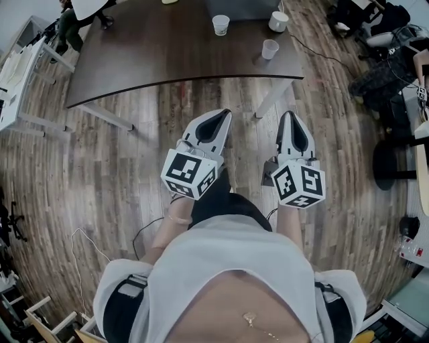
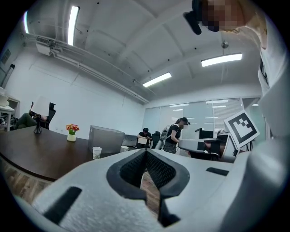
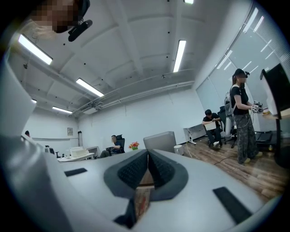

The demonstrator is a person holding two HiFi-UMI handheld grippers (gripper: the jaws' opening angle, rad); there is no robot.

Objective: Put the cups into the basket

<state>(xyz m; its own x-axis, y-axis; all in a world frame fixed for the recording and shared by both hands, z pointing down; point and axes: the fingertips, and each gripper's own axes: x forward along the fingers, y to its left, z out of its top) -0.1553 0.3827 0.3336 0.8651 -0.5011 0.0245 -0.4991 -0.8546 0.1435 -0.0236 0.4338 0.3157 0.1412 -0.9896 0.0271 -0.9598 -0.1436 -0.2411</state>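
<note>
Three white paper cups stand on the dark table [image 1: 167,53]: one cup [image 1: 220,25] near the middle, one cup [image 1: 278,21] at the back right, one cup [image 1: 269,49] closer to the right edge. The grey basket [image 1: 241,7] sits at the far edge. My left gripper [image 1: 226,112] and right gripper [image 1: 292,114] hover over the floor short of the table, both shut and holding nothing. The left gripper view shows its jaws [image 2: 146,152] meeting, with a cup [image 2: 97,152] and the basket [image 2: 106,138] beyond. The right gripper [image 3: 148,154] points toward the basket [image 3: 159,141].
A small vase of flowers [image 2: 71,132] stands on the table left of the basket. People sit and stand at desks in the background, one standing person [image 3: 241,115] at the right. Table legs [image 1: 271,100] and floor cables [image 1: 87,244] lie nearby, with chairs and bags [image 1: 385,74] at the right.
</note>
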